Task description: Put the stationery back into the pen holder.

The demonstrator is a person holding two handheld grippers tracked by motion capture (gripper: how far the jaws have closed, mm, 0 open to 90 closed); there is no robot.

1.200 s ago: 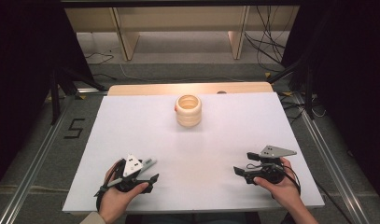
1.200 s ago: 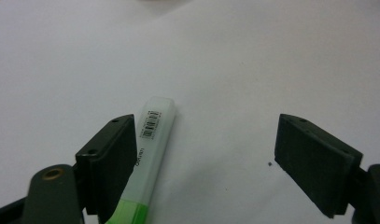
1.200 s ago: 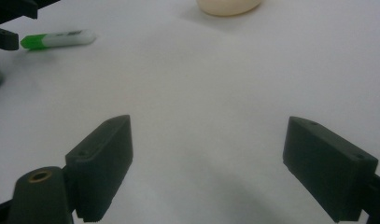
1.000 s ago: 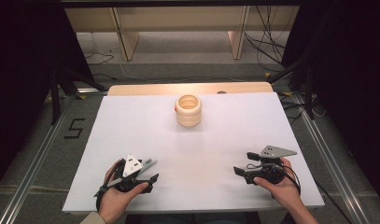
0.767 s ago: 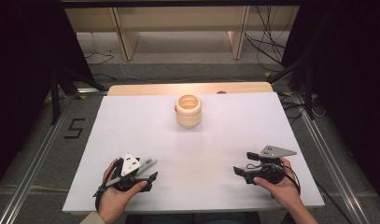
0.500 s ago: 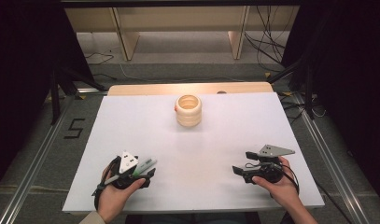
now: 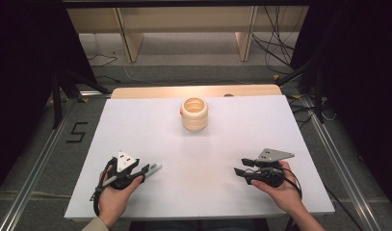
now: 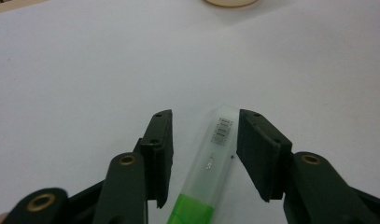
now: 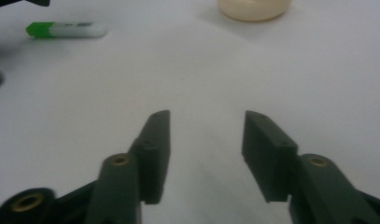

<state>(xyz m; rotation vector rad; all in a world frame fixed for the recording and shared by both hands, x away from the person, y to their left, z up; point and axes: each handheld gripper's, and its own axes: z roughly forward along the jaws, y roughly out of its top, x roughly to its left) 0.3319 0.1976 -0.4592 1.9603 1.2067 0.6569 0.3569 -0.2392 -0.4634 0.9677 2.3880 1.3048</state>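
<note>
Highlighter [image 8: 211, 168] with green body and frosted clear cap, lying flat on the white counter [image 7: 203, 159] at the near left, between the spread fingers [image 8: 158, 149] of the left gripper [image 8: 204, 140], closer to the right-hand finger in the left gripper view; contact with that finger impossible to tell, clear gap to the other. Same pen seen from the right gripper view [image 9: 66, 29] at far left, cap pointing right. Left gripper released, held low in a hand [image 7: 114, 195] at the near left edge. Right gripper [image 9: 206, 140] also released, nothing between its fingers, held at the near right, well apart from the pen. Cream ribbed jar [image 7: 194, 114] upright near the far middle of the counter, mouth open.
</note>
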